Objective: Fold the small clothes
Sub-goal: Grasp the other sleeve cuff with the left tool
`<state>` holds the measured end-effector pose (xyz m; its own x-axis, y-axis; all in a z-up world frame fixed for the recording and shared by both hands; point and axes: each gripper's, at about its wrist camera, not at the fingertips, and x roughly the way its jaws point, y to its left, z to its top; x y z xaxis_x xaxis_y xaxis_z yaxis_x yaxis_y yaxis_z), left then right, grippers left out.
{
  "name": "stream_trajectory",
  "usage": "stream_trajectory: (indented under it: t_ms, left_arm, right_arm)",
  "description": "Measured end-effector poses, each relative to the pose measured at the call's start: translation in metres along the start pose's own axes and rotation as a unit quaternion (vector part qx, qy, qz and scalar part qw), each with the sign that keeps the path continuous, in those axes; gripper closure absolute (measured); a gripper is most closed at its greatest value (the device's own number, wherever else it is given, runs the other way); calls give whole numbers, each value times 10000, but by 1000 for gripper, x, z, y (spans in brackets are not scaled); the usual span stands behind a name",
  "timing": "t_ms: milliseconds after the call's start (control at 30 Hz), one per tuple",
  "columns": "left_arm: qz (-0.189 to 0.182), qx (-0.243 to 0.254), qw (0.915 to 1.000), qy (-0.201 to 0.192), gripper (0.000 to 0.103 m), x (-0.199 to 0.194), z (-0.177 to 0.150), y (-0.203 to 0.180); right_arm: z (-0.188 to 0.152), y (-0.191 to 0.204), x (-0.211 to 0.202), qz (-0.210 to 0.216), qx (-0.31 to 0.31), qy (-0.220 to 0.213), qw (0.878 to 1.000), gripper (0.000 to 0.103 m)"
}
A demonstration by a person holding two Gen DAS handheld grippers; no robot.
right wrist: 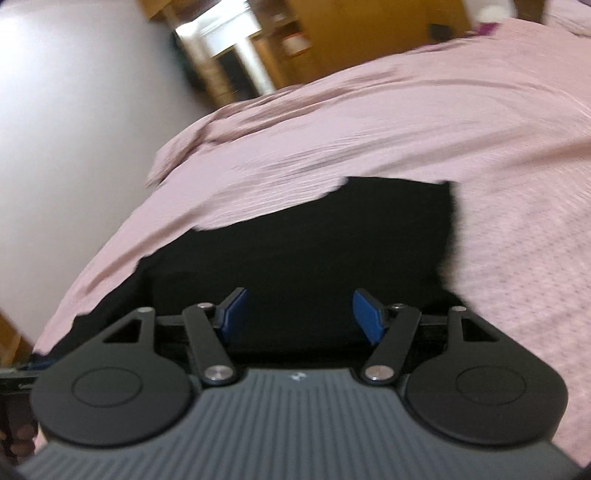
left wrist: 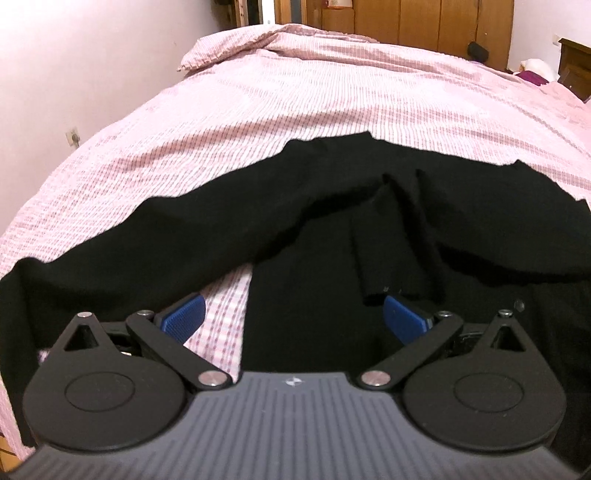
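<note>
- Left wrist view: a bed (left wrist: 332,92) covered by a pink checked duvet fills the scene, with a pale wall on the left and a wooden wardrobe (left wrist: 424,22) at the far end.
- A wall socket (left wrist: 72,136) sits low on the left wall; a dark wooden headboard or cabinet (left wrist: 574,70) stands at far right, beside something purple.
- A black garment (left wrist: 295,229) lies spread on the near part of the bed, one sleeve stretching left and a narrow strip folded across its middle.
- The left gripper (left wrist: 293,317) hovers over the garment's near edge, its blue pads wide apart and holding nothing; pink duvet shows by the left pad.
- Right wrist view, tilted and blurred: the right gripper (right wrist: 301,314) hangs over the black garment (right wrist: 314,251), jaws spread and empty.
- A white frame (right wrist: 236,48) and wooden furniture blur beyond the bed (right wrist: 443,129).
</note>
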<state>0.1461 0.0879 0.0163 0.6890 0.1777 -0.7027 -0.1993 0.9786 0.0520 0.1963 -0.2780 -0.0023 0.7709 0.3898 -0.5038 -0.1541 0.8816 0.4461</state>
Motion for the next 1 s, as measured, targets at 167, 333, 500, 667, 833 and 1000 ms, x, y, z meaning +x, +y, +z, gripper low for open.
stream_trajectory:
  t_ms: [167, 333, 500, 667, 833, 1000]
  left_arm:
    - [-109, 16, 9999, -122, 0, 8, 11, -14]
    - [-343, -35, 9993, -131, 0, 13, 18, -32]
    - [-513, 84, 9985, 167, 0, 29, 10, -59]
    - [-485, 482, 9976, 69, 0, 40, -1, -84]
    - [-562, 827, 9947, -238, 27, 49, 2, -96]
    - [-669, 646, 9955, -160, 81, 48, 22, -80]
  right_arm:
    - [-3, -23, 0, -176, 159, -360, 9991, 37]
    - [-14, -38, 8, -141, 420, -424, 9981, 38]
    - [-20, -48, 18, 54, 613, -328, 9976, 39]
    - [-19, -46, 19, 22, 598, -351, 9976, 39]
    - [-18, -46, 18, 5, 612, -348, 9975, 39]
    - [-18, -41, 15, -153, 472, -354, 9981, 39]
